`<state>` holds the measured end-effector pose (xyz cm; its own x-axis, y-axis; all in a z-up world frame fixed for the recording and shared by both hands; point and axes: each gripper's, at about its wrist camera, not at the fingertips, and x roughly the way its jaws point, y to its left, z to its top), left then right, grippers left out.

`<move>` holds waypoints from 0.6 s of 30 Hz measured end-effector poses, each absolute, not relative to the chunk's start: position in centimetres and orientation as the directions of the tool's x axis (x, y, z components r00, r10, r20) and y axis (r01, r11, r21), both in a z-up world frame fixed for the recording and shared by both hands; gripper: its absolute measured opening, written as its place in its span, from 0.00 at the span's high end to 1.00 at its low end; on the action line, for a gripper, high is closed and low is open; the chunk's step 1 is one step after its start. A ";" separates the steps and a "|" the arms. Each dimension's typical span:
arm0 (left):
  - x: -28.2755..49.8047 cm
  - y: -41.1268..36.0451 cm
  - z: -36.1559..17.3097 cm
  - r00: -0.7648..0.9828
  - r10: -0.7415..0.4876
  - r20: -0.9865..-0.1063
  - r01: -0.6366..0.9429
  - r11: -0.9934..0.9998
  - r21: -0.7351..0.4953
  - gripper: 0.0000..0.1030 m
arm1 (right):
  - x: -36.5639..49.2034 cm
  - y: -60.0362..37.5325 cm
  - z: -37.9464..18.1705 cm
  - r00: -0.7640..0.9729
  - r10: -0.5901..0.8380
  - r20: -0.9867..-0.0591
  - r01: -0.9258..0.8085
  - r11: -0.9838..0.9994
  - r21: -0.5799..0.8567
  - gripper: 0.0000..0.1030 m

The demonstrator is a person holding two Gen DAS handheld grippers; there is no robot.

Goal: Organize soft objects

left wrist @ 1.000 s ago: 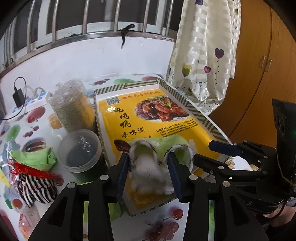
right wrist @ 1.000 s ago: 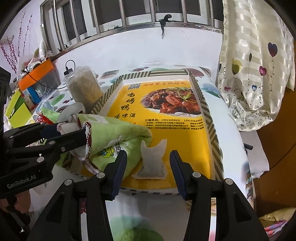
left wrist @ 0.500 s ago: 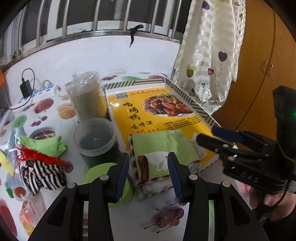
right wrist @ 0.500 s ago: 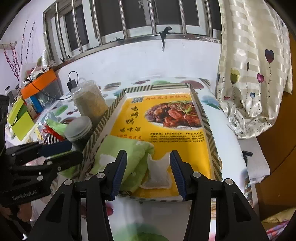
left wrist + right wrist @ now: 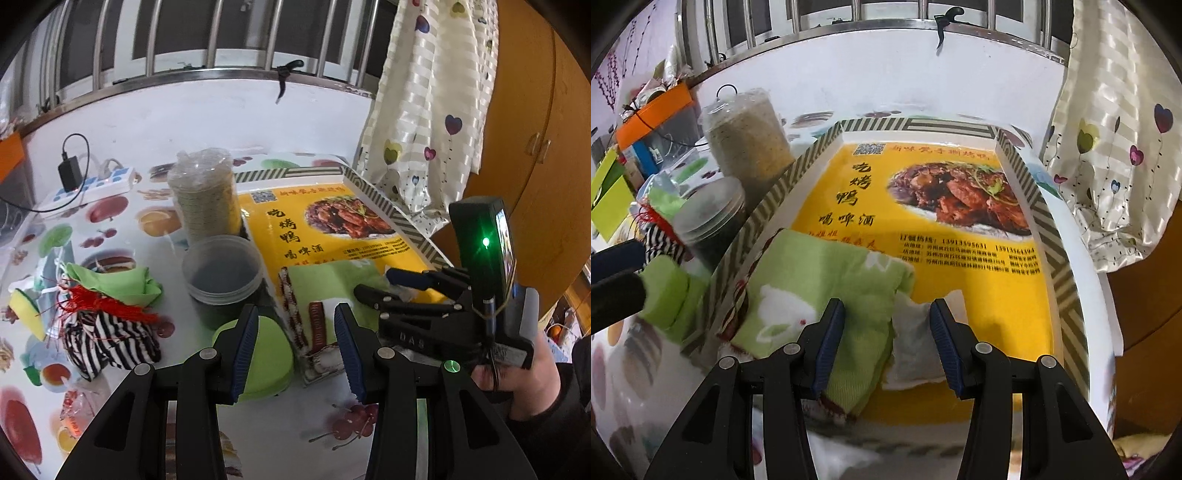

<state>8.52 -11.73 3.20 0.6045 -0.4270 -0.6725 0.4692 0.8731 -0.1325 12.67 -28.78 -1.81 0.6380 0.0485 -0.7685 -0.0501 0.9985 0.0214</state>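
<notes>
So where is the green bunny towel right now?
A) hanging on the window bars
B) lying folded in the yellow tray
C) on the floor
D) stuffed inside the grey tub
B: the green bunny towel lies folded in the near left corner of the yellow tray, beside a small white pouch.

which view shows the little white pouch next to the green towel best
The right wrist view: the white pouch lies close and mostly uncovered between the open right gripper fingers, beside the green towel. In the left wrist view the right gripper hides nearly all of it.
</notes>
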 end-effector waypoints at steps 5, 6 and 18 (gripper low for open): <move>8.4 -11.4 3.2 0.609 -0.415 -0.676 0.455 0.881 -0.131 0.60 | 13.4 -29.1 -1.5 0.648 0.027 -0.761 -0.037 0.999 0.004 0.52; 8.3 -11.2 3.3 0.612 -0.412 -0.676 0.451 0.883 -0.129 0.60 | 13.3 -29.1 -1.4 0.650 0.026 -0.759 -0.035 0.999 0.004 0.52; 6.1 -9.5 3.9 0.633 -0.381 -0.674 0.407 0.904 -0.129 0.59 | 9.3 -27.9 2.2 0.708 0.086 -0.701 -0.080 0.996 0.041 0.52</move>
<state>6.13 -9.45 3.87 0.6330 -0.3814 -0.6737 0.4072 0.9041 -0.1291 9.31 -27.89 2.17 0.7078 0.0857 -0.7012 -0.0800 0.9960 0.0410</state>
